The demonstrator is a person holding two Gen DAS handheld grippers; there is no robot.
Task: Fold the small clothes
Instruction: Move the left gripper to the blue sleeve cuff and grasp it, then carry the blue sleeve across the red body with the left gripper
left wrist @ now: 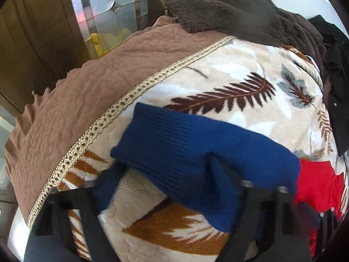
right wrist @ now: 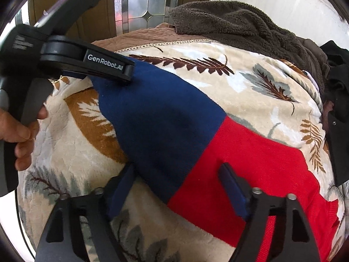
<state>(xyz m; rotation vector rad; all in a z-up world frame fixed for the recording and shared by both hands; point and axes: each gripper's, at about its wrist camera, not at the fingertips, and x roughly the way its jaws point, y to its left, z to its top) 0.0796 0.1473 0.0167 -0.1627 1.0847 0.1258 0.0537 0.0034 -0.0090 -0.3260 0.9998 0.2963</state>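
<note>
The left gripper [right wrist: 128, 74] is clamped on the ribbed blue end of the sweater [right wrist: 174, 120]. The right gripper [right wrist: 176, 185] stands wide over its blue-red middle. The sweater lies on a leaf-patterned blanket [right wrist: 250, 100].

Small knit garment [right wrist: 174, 131], navy blue toward ten o'clock, red toward four o'clock (ribbed cuff on the navy end), lying mostly flat, spread diagonally across a leaf-patterned fleece blanket [right wrist: 250, 83]

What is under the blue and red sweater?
The blue and red sweater lies on a fuzzy leaf-print blanket, which shows all around it. Whatever lies directly beneath the sweater is covered, so it can't be seen.
</note>
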